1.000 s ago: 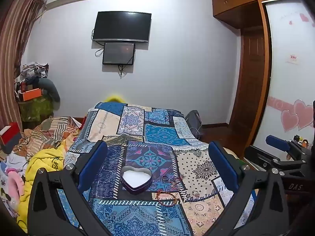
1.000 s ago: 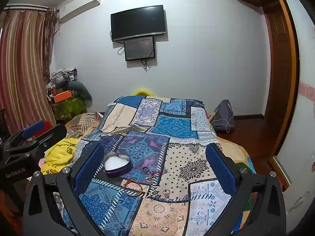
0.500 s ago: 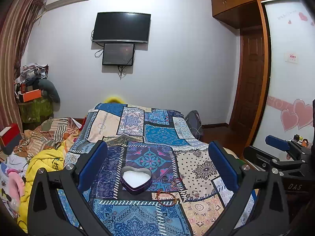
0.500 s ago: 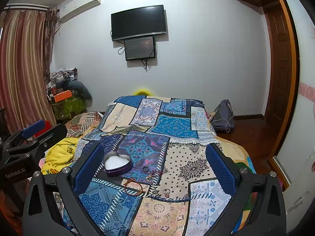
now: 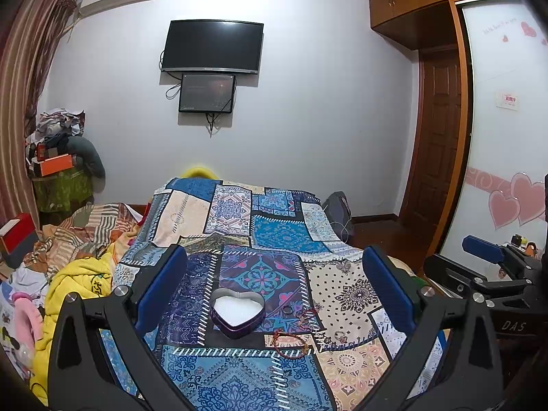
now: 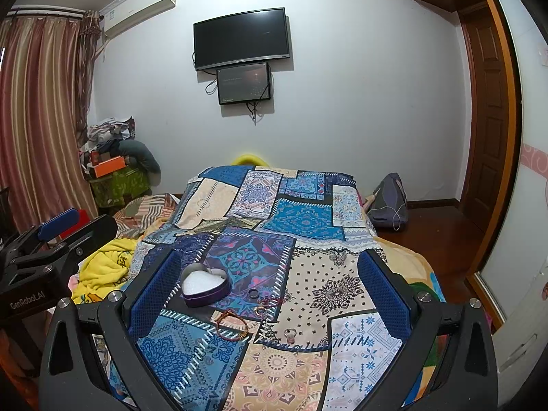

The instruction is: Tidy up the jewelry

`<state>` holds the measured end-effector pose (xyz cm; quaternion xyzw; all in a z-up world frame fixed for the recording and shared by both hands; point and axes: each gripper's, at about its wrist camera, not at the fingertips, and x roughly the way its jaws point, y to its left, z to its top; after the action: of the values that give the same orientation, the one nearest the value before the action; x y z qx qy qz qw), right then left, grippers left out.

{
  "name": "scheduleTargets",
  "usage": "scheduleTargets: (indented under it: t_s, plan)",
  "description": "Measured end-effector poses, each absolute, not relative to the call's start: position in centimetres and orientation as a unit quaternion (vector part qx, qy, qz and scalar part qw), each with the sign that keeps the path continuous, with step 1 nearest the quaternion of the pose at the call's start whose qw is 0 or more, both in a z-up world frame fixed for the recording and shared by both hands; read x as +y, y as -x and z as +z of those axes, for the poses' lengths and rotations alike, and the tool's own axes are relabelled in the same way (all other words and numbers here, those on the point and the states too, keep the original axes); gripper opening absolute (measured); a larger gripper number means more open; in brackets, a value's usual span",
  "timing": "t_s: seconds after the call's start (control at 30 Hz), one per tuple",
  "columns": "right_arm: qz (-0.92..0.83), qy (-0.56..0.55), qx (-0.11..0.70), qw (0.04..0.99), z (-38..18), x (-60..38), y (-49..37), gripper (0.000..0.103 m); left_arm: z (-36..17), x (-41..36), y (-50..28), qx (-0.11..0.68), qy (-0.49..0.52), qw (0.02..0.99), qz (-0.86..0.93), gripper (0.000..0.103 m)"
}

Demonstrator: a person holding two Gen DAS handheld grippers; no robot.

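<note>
We are seeing almost no change from one second ago: both views are holding the same framing, and nothing on the patchwork bedspread (image 5: 274,233) is lying differently. The left gripper (image 5: 274,294) is hovering above the bed with its jaws spread wide and empty; the right gripper (image 6: 269,294) is doing the same. The heart-shaped tin (image 5: 238,313) is sitting open on the bedspread, showing only a white lining inside. The jewelry is lying outside it: a red bracelet (image 6: 232,325) just in front, a dark ring (image 6: 252,293) beside its right edge, a silver ring (image 6: 289,334) further right.
</note>
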<state>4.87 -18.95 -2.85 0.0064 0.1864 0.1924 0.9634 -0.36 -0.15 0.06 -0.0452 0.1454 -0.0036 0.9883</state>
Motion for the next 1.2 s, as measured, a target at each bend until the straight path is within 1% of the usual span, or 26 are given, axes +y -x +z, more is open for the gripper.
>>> scheduleTargets:
  t_s: [1.2]
  plan:
    - [0.192,-0.006,0.187,0.963,-2.81,-19.17,-4.77,0.102,-0.13,0.16,0.24,0.146,0.047,0.988,-0.003,0.103]
